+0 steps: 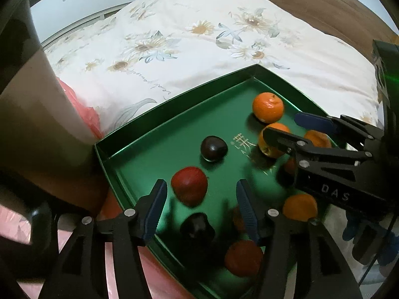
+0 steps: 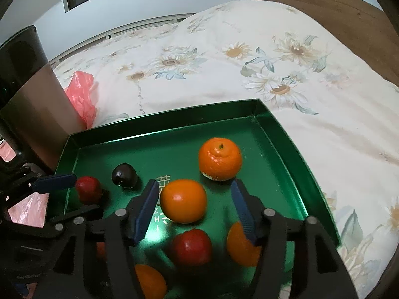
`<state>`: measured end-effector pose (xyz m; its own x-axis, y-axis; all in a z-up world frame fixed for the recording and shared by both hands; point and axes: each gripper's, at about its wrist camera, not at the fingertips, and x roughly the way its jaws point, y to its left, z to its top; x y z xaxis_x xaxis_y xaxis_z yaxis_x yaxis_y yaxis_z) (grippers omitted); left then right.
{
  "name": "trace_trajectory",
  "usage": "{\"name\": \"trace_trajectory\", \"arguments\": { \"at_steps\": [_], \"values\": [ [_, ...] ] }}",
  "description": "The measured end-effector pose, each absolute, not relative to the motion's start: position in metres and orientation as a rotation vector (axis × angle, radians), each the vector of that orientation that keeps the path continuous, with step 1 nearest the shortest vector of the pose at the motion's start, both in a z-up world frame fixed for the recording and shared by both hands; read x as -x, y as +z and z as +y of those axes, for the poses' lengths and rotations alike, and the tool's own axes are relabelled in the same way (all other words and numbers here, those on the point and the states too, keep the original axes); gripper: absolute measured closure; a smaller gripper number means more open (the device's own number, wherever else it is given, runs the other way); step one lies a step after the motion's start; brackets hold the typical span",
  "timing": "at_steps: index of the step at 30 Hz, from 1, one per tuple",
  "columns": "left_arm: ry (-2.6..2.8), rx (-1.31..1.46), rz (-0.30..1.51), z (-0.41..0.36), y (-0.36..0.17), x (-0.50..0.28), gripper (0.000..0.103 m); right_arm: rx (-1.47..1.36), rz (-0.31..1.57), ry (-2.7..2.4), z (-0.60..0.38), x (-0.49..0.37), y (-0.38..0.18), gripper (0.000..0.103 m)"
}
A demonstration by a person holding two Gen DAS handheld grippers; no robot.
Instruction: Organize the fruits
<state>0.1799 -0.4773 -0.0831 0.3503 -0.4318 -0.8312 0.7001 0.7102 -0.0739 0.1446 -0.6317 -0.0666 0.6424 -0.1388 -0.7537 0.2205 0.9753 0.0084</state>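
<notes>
A green tray [image 1: 174, 109] [image 2: 162, 122] lies on a bed and holds several fruits. My left gripper [image 1: 202, 199] is open over the tray's near left part. A red fruit [image 1: 189, 185] sits just past its tips, and a dark plum [image 1: 197, 226] lies lower between its fingers; neither is touched by the pads. My right gripper [image 2: 194, 199] is open around an orange [image 2: 183, 200], which lies close to the left pad with a gap on the right. Another orange [image 2: 220, 158] stands beyond the tips. A second dark plum [image 2: 124, 174] rests mid-tray.
The bed's flowered quilt [image 2: 224, 74] spreads behind and to the right of the tray. A red plastic bag [image 2: 82, 94] and a tall dark cylinder [image 2: 32, 94] stand at the left. A wooden headboard [image 2: 336, 17] rises at the far right. More oranges and red fruit crowd the tray's near side.
</notes>
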Motion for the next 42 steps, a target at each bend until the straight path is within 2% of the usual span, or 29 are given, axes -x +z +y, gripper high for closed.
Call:
{"name": "trace_trajectory", "arguments": {
  "at_steps": [4,15,19,30,34,42],
  "values": [
    [-0.765,-0.327,0.94,-0.469,-0.073,-0.166,0.051,-0.104,0.821,-0.229,-0.628,-0.134,-0.056,0.0],
    [-0.797,-0.315,0.929,-0.419,-0.047,-0.13,0.047,-0.101,0.792,-0.259,-0.593,-0.104,-0.035,0.0],
    [-0.778,-0.295,0.93,-0.389,-0.042,-0.122,0.042,-0.085,0.798,-0.258,-0.568,-0.092,-0.035,0.0],
    [-0.713,-0.262,0.935,-0.309,-0.037,-0.113,0.036,-0.076,0.819,-0.221,-0.493,-0.07,-0.039,0.0],
    [-0.669,-0.238,0.933,-0.279,-0.037,-0.114,0.031,-0.067,0.826,-0.193,-0.469,-0.07,-0.041,0.0],
    [-0.516,-0.201,0.93,-0.221,-0.041,-0.117,0.03,-0.047,0.824,-0.113,-0.423,-0.075,-0.04,0.0]
  ]
}}
